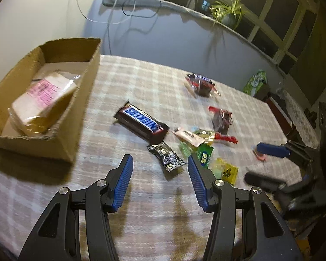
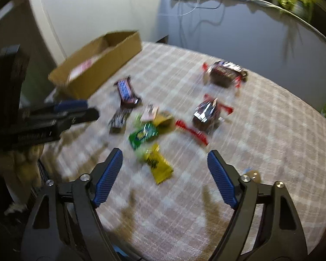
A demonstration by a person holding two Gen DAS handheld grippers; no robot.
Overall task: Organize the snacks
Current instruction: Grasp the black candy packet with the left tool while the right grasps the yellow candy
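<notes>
You are near the start, by the look of it: only one item, a soft clear-wrapped packet with a pink label, lies in the cardboard box, which sits up and to the left of your left gripper, while everything else waits loose on the checked tablecloth. Both tools are empty. The left gripper's ribbed blue pads stand apart with nothing between them; just ahead of it lies a small crinkly black-and-white wrapper, and beyond that a long, glossy brown Snickers bar. Your right gripper is spread wider, also clasping nothing; a flat yellow sachet lies just ahead between its fingers, untouched, with a green sachet beyond it. Further off sit two shiny dark, lumpy packets with red crimped ends, and some small pale sweets in the middle cluster, too blurred to name. The box is stiff, with rough, torn edges; the wrappers are thin and slippery, so I judge they will want pinching low.
</notes>
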